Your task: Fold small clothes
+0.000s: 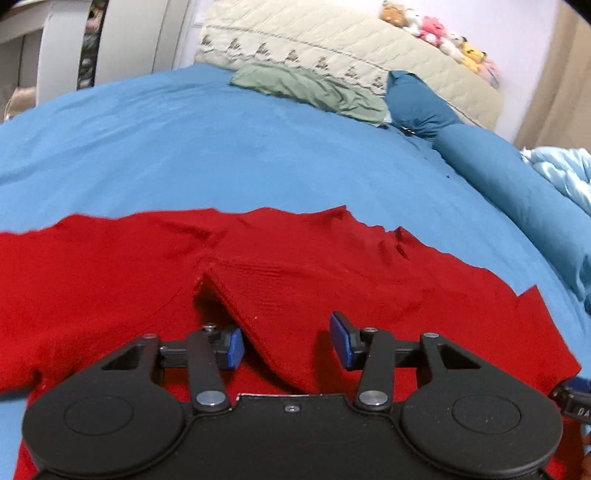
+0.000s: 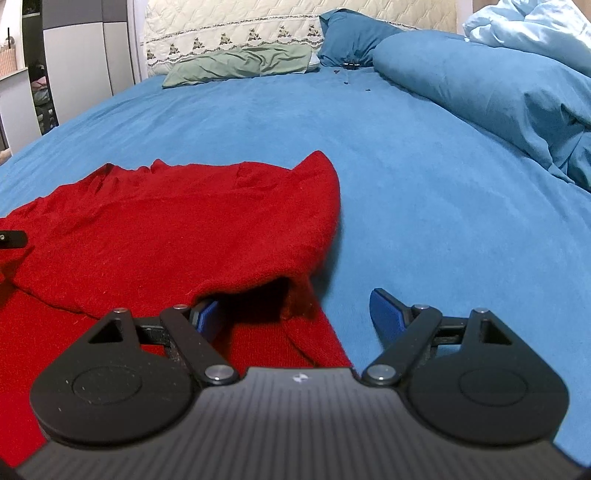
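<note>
On the bed: red garment [image 1: 332, 273], spread mostly flat over the blue sheet [image 1: 221, 155], partly folded, wrinkled along its far edge.
At the near middle, left wrist view: a folded flap of the red garment, its stitched edge running diagonally between the fingers.
Left claw [image 1: 290, 343]: spread wide, low over the red cloth, blue pads [image 1: 233, 347] apart with the flap's edge lying between them; pinching nothing.
Right claw [image 2: 301, 317]: spread wide as well; left pad tucked under a raised fold of the red garment, right pad [image 2: 386, 314] out over bare blue sheet; gripping nothing.
Garment's right edge, right wrist view: lifted into a small hollow just ahead of the claw, a rounded corner pointing toward the far side of the bed.
At the far left edge, right wrist view: a small black part resting over the red cloth; cannot tell what it belongs to.
At the head of the bed: green cloth [image 1: 314, 88] lying crumpled against a cream quilted cover [image 1: 332, 40], dark blue pillow [image 1: 417, 107] just beside it.
Along the right side: long blue bolster [image 2: 480, 88], pale blue duvet [image 2: 532, 29] bunched behind it.
On top of the cream cover: row of plush toys [image 1: 439, 33], blurred.
</note>
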A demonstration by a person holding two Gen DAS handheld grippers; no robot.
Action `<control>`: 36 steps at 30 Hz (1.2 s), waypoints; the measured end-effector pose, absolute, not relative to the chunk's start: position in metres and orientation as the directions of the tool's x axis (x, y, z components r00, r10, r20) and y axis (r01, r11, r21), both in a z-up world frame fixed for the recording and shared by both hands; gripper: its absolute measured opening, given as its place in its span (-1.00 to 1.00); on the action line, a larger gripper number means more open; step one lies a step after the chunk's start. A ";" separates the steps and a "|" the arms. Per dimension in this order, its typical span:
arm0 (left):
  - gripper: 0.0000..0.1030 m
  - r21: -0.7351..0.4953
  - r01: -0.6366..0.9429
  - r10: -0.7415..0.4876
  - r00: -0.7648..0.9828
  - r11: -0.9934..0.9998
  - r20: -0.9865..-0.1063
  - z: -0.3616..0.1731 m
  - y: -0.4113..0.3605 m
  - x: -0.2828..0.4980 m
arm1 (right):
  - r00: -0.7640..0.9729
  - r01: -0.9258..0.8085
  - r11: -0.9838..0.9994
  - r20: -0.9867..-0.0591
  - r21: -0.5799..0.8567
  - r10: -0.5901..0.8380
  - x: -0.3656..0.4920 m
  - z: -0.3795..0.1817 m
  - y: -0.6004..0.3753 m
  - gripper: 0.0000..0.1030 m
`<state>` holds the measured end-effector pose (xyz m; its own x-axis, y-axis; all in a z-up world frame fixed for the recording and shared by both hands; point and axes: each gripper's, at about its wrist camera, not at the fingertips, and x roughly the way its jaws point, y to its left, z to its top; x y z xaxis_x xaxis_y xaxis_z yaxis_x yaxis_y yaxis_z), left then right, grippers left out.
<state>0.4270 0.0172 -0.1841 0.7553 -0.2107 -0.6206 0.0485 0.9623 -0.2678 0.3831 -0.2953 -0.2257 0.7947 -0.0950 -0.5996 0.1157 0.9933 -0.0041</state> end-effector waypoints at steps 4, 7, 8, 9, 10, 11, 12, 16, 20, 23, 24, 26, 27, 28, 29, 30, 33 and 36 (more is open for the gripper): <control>-0.92 -0.228 0.014 -0.150 0.790 0.974 -0.595 -0.178 0.021 0.422 | 0.796 0.119 0.993 -0.595 -0.025 -0.110 0.384 -0.225 -0.296 0.88; -0.93 -0.183 -0.029 -0.075 0.839 0.983 -0.539 -0.162 0.037 0.407 | 0.795 0.135 0.987 -0.586 -0.084 -0.159 0.385 -0.221 -0.299 0.84; -0.93 -0.163 -0.048 -0.046 0.848 0.986 -0.528 -0.158 0.044 0.403 | 0.791 0.141 0.985 -0.587 -0.100 -0.173 0.385 -0.220 -0.303 0.84; -0.92 -0.155 -0.061 -0.031 0.848 0.986 -0.528 -0.158 0.051 0.400 | 0.786 0.145 0.984 -0.592 -0.104 -0.179 0.385 -0.220 -0.306 0.84; -0.92 -0.151 -0.066 -0.027 0.839 0.986 -0.544 -0.160 0.057 0.401 | 0.778 0.146 0.984 -0.603 -0.103 -0.178 0.385 -0.221 -0.310 0.85; -0.91 -0.147 -0.072 -0.025 0.821 0.987 -0.570 -0.165 0.063 0.402 | 0.771 0.146 0.984 -0.612 -0.102 -0.178 0.385 -0.223 -0.312 0.84; -0.87 -0.142 -0.083 -0.017 0.809 0.986 -0.587 -0.170 0.068 0.403 | 0.765 0.147 0.984 -0.620 -0.100 -0.177 0.385 -0.225 -0.315 0.84; -0.65 -0.151 -0.119 -0.006 0.768 0.981 -0.641 -0.183 0.083 0.396 | 0.757 0.140 0.986 -0.632 -0.093 -0.167 0.384 -0.224 -0.320 0.84; -0.43 -0.097 -0.142 0.045 0.754 0.985 -0.655 -0.171 0.096 0.371 | 0.739 0.114 0.985 -0.653 -0.126 -0.169 0.382 -0.217 -0.318 0.84; 0.24 -0.001 -0.164 0.127 0.766 0.986 -0.631 -0.155 0.095 0.352 | 0.745 0.084 0.989 -0.651 -0.123 -0.145 0.368 -0.201 -0.304 0.84; 0.35 -0.001 -0.140 0.111 0.785 0.990 -0.610 -0.147 0.094 0.346 | 0.766 0.042 0.994 -0.635 -0.106 -0.100 0.362 -0.195 -0.297 0.84; 0.35 -0.042 -0.072 0.033 0.803 0.997 -0.595 -0.141 0.089 0.347 | 0.799 -0.031 0.995 -0.600 -0.094 -0.032 0.356 -0.185 -0.280 0.84; 0.35 -0.056 -0.049 0.006 0.803 0.997 -0.596 -0.140 0.084 0.351 | 0.812 -0.067 0.994 -0.584 -0.083 0.006 0.358 -0.182 -0.270 0.85; 0.35 -0.067 -0.033 -0.014 0.800 0.997 -0.599 -0.141 0.079 0.356 | 0.818 -0.096 0.993 -0.573 -0.069 0.039 0.362 -0.182 -0.261 0.85; 0.35 -0.082 -0.012 -0.040 0.795 0.997 -0.606 -0.144 0.072 0.364 | 0.821 -0.112 0.992 -0.568 -0.056 0.060 0.369 -0.184 -0.254 0.85; 0.35 -0.094 0.002 -0.060 0.789 0.996 -0.612 -0.148 0.067 0.371 | 0.821 -0.110 0.993 -0.567 -0.044 0.066 0.376 -0.189 -0.248 0.85; 0.36 -0.123 0.013 -0.091 0.745 0.992 -0.661 -0.169 0.059 0.391 | 0.805 -0.062 0.998 -0.591 0.011 0.057 0.396 -0.211 -0.249 0.84; 0.35 -0.134 -0.008 -0.088 0.717 0.991 -0.691 -0.189 0.061 0.396 | 0.787 0.000 0.998 -0.616 0.067 0.042 0.396 -0.230 -0.266 0.84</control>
